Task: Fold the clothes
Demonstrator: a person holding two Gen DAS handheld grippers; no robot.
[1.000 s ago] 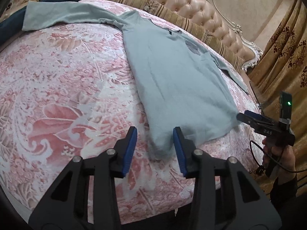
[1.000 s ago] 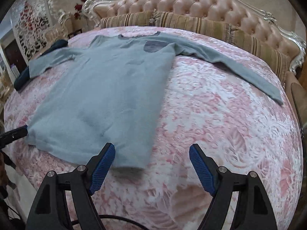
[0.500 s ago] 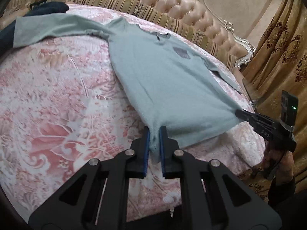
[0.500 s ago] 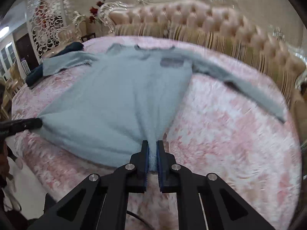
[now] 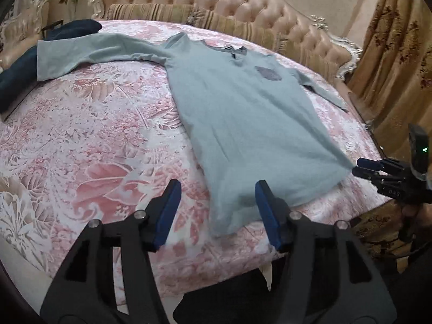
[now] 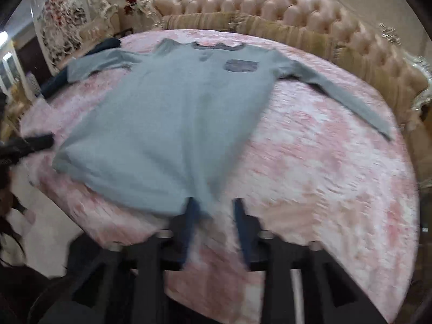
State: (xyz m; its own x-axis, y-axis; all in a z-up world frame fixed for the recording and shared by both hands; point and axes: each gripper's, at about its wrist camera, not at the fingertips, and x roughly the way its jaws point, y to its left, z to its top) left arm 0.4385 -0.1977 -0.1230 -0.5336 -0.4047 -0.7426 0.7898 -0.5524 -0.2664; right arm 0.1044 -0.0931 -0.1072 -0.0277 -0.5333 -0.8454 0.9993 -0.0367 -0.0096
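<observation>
Two grippers work at the near hem of one garment, and each wrist view covers one hem corner.

Left wrist view: the left gripper points down at the near left corner of the long-sleeved shirt. Its jaws are opening; the corner lies between the blue pads but neither pad presses on it, so the cloth is released. This placement suits a shirt spread flat before the first fold: both hem corners sit close to the bed's front edge, within easy reach. The right gripper shows at the far right of this view, its fingertips just at the other hem corner; whether they touch the cloth cannot be told here. The shirt lies face up on the pink floral bedspread, collar toward the tufted headboard, body smooth. One sleeve extends left, its cuff reaching a dark blue garment; the other sleeve runs toward the curtain side.

Right wrist view: the picture is blurred. The right gripper stands over the near right hem corner with its jaws opening; cloth lies between them, apparently loose. The shirt is pale grey-blue with a darker collar band and a darker chest pocket. Both sleeves lie spread outward, so no fold is made yet. The left gripper appears at the left edge beside the opposite corner.
</observation>
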